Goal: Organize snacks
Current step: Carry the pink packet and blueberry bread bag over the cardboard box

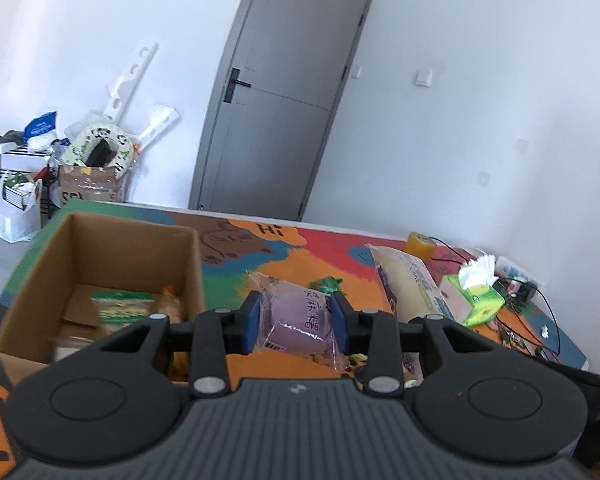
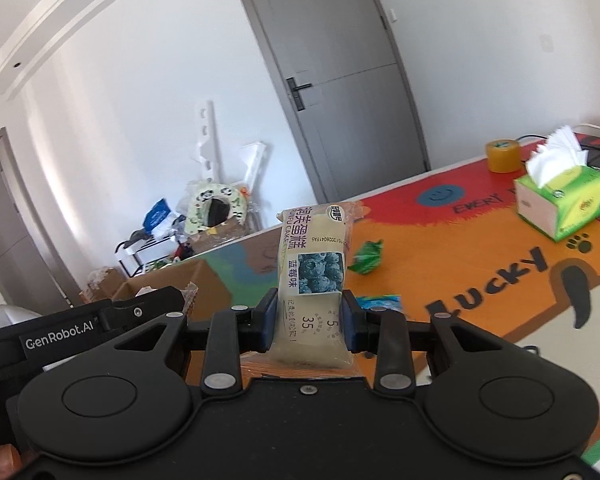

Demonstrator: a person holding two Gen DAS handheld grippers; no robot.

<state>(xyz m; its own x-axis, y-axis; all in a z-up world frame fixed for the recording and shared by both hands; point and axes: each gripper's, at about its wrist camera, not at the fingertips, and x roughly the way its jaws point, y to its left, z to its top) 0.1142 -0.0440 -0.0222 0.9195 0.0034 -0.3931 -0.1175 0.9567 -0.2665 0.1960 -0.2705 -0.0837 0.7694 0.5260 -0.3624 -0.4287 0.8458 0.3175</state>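
Left wrist view shows the left tongs (image 1: 296, 326) closed on a purple snack packet (image 1: 298, 318), its blue pads pressing the two sides of the wrapper, so the packet hangs above the tabletop (image 1: 268, 256). Just to the left stands an open cardboard box (image 1: 100, 248), near the left edge of the tabletop, and some snack packs already lie on its bottom. I judge that the box is the collecting place and that the packet is held high in order to pass over the box wall.

Right wrist view shows the right tongs (image 2: 310, 326) gripping a blueberry cake pack (image 2: 314, 272) at its lower part, so the pack stands almost upright between the pads. The low grip leaves the long upper part free, which may swing when the hand moves. The box appears here at the left, behind the other gripper's black body.

Two green wrappers (image 2: 366, 258) lie on the colourful cover in the middle of the tabletop, not yet sorted. A tissue box (image 2: 560, 204) and a yellow tape roll (image 2: 502, 156) stay near the far right corner, well apart from the snacks.
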